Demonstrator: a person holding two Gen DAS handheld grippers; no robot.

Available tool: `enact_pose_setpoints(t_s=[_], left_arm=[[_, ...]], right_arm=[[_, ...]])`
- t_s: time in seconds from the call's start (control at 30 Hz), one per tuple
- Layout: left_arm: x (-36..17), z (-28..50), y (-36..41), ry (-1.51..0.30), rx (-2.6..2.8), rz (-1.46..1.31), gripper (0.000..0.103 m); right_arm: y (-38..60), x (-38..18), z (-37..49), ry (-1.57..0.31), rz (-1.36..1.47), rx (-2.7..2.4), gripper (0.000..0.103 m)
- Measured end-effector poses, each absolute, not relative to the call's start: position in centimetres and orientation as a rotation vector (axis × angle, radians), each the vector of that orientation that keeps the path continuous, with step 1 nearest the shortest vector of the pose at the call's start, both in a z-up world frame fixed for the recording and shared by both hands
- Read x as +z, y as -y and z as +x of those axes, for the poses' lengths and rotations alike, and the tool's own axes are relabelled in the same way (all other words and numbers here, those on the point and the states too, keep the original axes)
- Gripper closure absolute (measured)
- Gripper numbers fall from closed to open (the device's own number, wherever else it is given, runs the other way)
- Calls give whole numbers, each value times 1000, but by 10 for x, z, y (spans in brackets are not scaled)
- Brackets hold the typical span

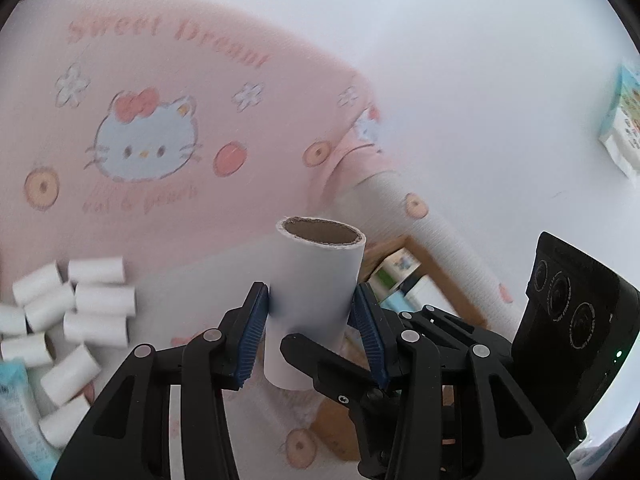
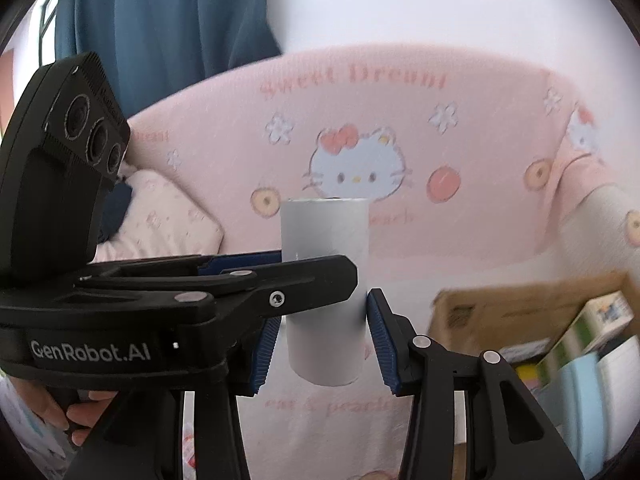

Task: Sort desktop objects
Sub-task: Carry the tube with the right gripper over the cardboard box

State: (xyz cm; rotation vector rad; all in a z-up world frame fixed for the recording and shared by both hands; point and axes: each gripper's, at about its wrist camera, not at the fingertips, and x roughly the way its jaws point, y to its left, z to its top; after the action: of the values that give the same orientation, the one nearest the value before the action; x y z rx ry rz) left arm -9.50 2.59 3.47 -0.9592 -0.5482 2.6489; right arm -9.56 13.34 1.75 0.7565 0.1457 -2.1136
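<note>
A white paper roll with a brown cardboard core [image 1: 316, 304] stands upright in the air between both grippers. My left gripper [image 1: 310, 330] is shut on its upper part. My right gripper [image 2: 320, 340] has its blue pads on both sides of the roll's lower part [image 2: 326, 344]; the right pad touches it, the left pad shows a small gap. The left gripper crosses the right wrist view from the left [image 2: 316, 264], and a right finger [image 1: 316, 356] crosses the left wrist view. Several more white rolls [image 1: 80, 320] lie in a heap at the lower left.
A pink Hello Kitty blanket [image 1: 160, 140] covers the surface behind. An open cardboard box [image 2: 520, 304] with small cartons and packs stands at the right, also in the left wrist view [image 1: 432, 276]. A printed pack [image 1: 624, 120] lies far right. A blue curtain [image 2: 160, 20] hangs behind.
</note>
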Motion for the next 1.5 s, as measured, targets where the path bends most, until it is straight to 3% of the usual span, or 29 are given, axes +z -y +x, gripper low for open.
enact_pose_setpoints(t_s=[0.33, 0.6, 1.5], left_arm=[[54, -153, -49, 630, 2542, -1033, 55], [63, -187, -81, 572, 2463, -1110, 55], [-51, -239, -178, 497, 2092, -1634, 55]], right_arm=[[-158, 46, -141, -167, 814, -2157, 61], [-184, 60, -180, -131, 914, -2167, 61], [-262, -36, -226, -25, 1393, -2086, 62]])
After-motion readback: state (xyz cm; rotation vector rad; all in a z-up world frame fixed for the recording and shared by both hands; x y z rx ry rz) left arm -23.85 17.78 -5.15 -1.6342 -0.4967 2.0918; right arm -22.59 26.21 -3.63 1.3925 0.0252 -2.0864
